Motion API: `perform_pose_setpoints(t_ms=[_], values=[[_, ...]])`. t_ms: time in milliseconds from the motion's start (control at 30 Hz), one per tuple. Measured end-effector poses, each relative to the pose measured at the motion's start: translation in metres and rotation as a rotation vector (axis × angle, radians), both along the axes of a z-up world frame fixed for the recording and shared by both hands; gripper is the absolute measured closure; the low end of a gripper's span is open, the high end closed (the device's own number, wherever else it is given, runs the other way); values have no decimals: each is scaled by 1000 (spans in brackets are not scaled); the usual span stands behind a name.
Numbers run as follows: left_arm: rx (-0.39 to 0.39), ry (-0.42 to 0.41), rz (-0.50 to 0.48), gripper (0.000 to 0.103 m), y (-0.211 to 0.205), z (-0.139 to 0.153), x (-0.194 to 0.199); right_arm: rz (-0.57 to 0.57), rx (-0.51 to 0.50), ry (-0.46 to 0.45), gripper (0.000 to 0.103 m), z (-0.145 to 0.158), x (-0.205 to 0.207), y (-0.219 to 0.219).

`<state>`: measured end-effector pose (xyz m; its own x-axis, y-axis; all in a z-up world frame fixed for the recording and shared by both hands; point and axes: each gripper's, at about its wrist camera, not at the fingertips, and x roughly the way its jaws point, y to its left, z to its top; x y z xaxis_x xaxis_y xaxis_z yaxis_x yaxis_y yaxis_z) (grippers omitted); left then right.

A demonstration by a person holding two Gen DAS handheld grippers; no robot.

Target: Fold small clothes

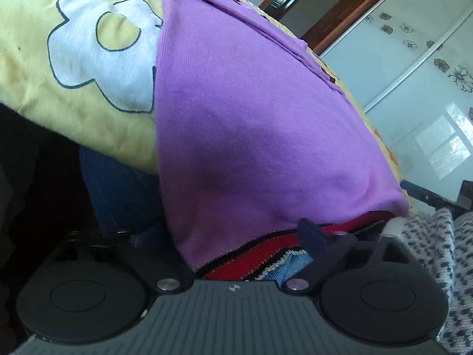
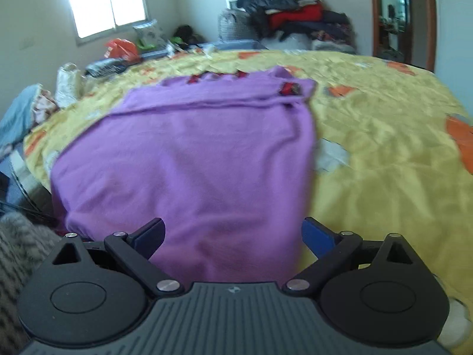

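The bed (image 2: 384, 153), the largest thing in the right wrist view, fills the middle band of the frame under a crinkled yellow quilt with orange and pale patches. The purple garment (image 2: 189, 159) lies spread on it at frame centre, a soft fine knit, roughly rectangular, with one fold line running across its upper part and red-and-black trim showing at the upper edge. In the left wrist view its near hem hangs over the bed's edge at lower centre, showing a ribbed red, black and glittery striped band (image 1: 251, 251). The right hand-held gripper (image 2: 233, 233) stands released, its jaws spread wide above the garment's near edge, with nothing pinched. The left hand-held gripper (image 1: 230, 236) also looks released: one blue finger rests at the striped band, the other is hidden behind the cloth, so whether it touches I cannot tell. The likely trouble is an uneven pick: the knit is limp and stretchy, so closing on only one layer or on quilt fabric beneath would drag the fold crooked, and the overhanging hem could slide off the bed.
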<state>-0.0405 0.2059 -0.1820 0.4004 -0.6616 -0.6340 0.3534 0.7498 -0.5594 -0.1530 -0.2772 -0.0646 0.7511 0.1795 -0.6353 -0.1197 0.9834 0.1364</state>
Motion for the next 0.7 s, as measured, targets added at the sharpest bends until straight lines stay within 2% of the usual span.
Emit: perform_pose_setpoints(t_ms=[33, 67, 100, 133, 167, 200, 233, 267, 300, 400, 433, 467, 500, 567, 633, 700], values=[[-3, 14, -17, 12, -3, -1, -1, -10, -15, 2, 4, 0, -6, -3], [-1, -3, -21, 18, -5, 1, -4, -16, -23, 12, 4, -1, -11, -7], [-1, -19, -29, 39, -7, 2, -7, -22, -26, 21, 4, -1, -15, -10], [2, -15, -36, 53, -9, 2, -7, -42, -20, 31, 5, -2, -20, -14], [-11, -6, -39, 75, -9, 3, -6, -50, 5, 34, 7, -2, -24, -18], [-43, 16, -39, 88, -8, 2, -4, -47, 34, 41, 10, -3, -28, -21], [-58, 27, -34, 91, -7, 2, -3, -45, 41, 57, 17, -5, -29, -22], [-57, 25, -34, 93, -9, 3, -4, -41, 30, 73, 29, -7, -29, -19], [-56, 20, -41, 94, -12, 5, -5, -28, 13, 78, 34, -9, -30, -16], [-61, -1, -47, 95, -13, 11, -12, 8, -6, 53, 38, -12, -31, -4], [-80, -1, -47, 95, -13, 13, -13, 20, -16, 45, 51, -12, -31, 0], [-102, -8, -44, 95, -11, 16, -15, 29, -15, 45, 84, -11, -30, 3], [-122, -18, -39, 95, -6, 20, -18, 33, 11, 56, 97, -11, -28, 4], [-178, -27, -30, 95, -3, 27, -18, 22, 52, 53, 98, -10, -26, 1], [-241, -45, -18, 95, 0, 35, -18, -2, 173, 40, 98, -9, -24, -9], [-283, -62, -9, 95, -1, 44, -12, -25, 249, 10, 98, -5, -20, -18]])
